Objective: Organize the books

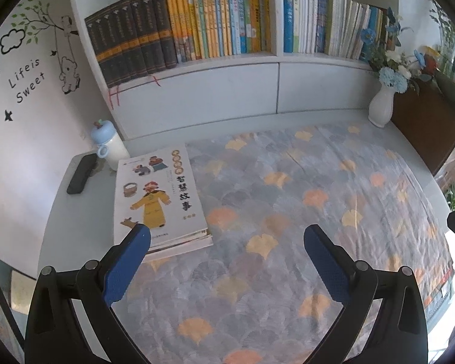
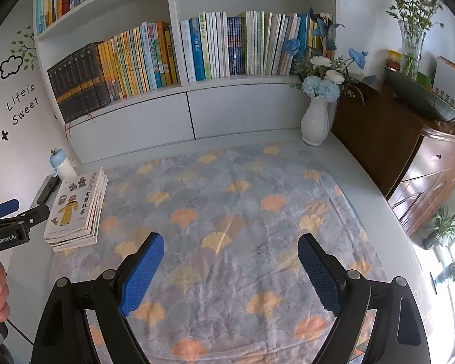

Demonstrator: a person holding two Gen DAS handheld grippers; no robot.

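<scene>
Paper-thin picture books lie squared in a flat stack (image 1: pixel 159 194) at nine o'clock on the cloth (image 1: pixel 288 212), a glossy white cover with a yellow-robed figure on top, so the gathering looks done or close to it. Both the left gripper (image 1: pixel 227 239) and right gripper (image 2: pixel 230 245) hover with jaws spread wide and empty, the left one's near finger (image 1: pixel 127 270) just short of the stack's front edge. Next, I judge, comes pinching the soft, floppy stack by its edges and carrying it to the white shelf (image 1: pixel 215 60) at twelve o'clock, where rigid spines stand packed upright.
</scene>
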